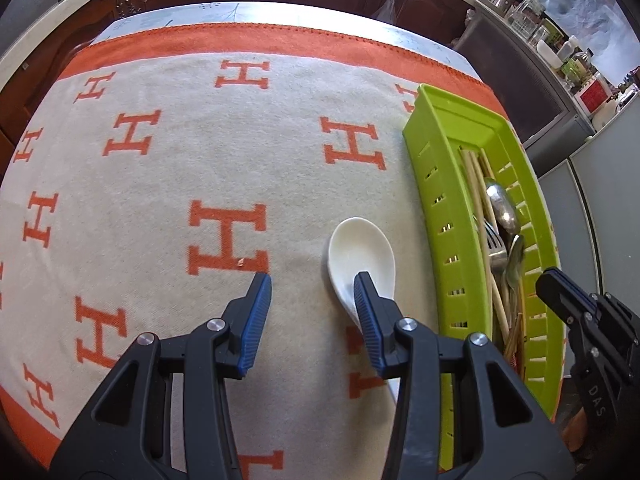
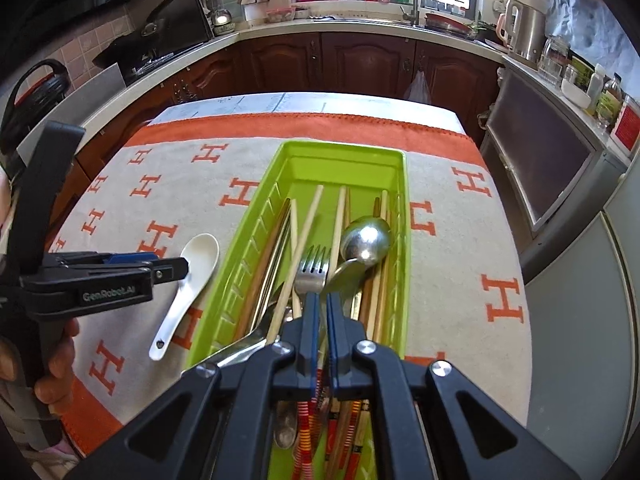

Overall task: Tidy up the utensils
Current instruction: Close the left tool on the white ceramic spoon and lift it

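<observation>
White ceramic, the last stray piece: the spoon (image 1: 360, 256) lies on the blanket (image 1: 160, 184) over the table, just left of the green tray (image 1: 444, 240) that already holds the chopsticks (image 2: 308, 220), fork (image 2: 314, 268) and metal spoons (image 2: 366, 242). So I judge the job nearly done, with this pickup as the step in hand.

My left hand-held gripper (image 1: 312, 284) hovers with its jaws wide apart. The spoon's bowl sits just ahead of my right finger (image 1: 366, 300), and its handle runs back beneath that finger, so the spoon is off to the right of my gap, not inside it. I cannot tell whether the finger touches it.

My right hand-held gripper (image 2: 323, 300) hangs over the near end of the tray, jaws drawn nearly together; I see nothing held between them.

Next, I need to shift the left one rightward until the handle lies between the fingers, lower, close, then carry the spoon right and over the tray wall. Glazed ceramic may slip, so a grip across the narrow handle seems safest.
</observation>
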### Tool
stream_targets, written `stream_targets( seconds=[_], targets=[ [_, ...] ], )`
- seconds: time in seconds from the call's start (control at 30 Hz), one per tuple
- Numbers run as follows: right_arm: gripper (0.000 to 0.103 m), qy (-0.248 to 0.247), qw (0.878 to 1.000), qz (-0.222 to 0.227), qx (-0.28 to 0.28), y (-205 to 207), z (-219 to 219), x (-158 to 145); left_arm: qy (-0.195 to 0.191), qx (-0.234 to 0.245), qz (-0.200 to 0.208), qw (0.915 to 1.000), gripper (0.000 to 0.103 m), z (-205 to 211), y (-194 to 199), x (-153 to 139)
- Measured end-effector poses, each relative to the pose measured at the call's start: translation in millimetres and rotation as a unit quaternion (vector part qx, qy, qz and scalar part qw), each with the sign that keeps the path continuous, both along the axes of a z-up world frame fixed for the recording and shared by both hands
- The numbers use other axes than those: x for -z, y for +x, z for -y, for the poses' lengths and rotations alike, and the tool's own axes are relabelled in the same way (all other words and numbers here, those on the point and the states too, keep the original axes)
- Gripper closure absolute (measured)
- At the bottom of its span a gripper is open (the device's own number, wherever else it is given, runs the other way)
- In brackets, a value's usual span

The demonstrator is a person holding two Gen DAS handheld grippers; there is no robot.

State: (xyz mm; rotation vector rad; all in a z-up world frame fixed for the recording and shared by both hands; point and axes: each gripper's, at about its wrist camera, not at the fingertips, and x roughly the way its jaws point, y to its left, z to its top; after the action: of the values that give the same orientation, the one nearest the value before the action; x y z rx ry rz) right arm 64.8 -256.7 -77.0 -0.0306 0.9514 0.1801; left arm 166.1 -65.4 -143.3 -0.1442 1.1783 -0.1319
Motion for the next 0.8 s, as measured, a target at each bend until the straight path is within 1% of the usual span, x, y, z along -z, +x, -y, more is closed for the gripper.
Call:
stream_targets(
  seconds=[0.13,0.23,0.3,0.5,0.57,0.63,0.67,0.73,0.8],
  targets=[
    [0.099,0.019,1.0,0.009,0.003,-4,0,-4,0.015,0.006,0.014,0.9998,0.063,7,2,0],
    [0.099,0.032,0.999,0.014,0.004,-6,0,-5,0.021,0.011,0.023,0.9994,0.06,11,3,1],
    [0.099,0.038,0.999,0.015,0.005,-6,0,-5,0.026,0.011,0.029,0.9992,0.059,14,2,1],
    [0.099,0.042,0.999,0.014,0.005,-7,-2,-4,0.04,0.021,0.05,0.9977,0.06,25,-3,3],
    [0.099,0.044,0.999,0.013,0.007,-6,-2,-2,0.04,0.023,0.057,0.9973,0.065,27,-5,3],
    [0.099,0.045,0.999,0.011,0.007,-7,-3,0,0.029,0.029,0.062,0.9972,0.085,28,-8,2],
    [0.099,0.045,0.999,0.01,0.008,-7,-3,0,0.024,0.029,0.062,0.9974,0.087,28,-9,2],
    [0.099,0.047,0.999,0.009,0.007,-8,-4,2,0.016,0.024,0.065,0.9975,0.094,26,-9,2],
    [0.099,0.05,0.999,0.008,0.006,-9,-6,2,0.006,0.021,0.068,0.9974,0.098,23,-10,2]
  ],
)
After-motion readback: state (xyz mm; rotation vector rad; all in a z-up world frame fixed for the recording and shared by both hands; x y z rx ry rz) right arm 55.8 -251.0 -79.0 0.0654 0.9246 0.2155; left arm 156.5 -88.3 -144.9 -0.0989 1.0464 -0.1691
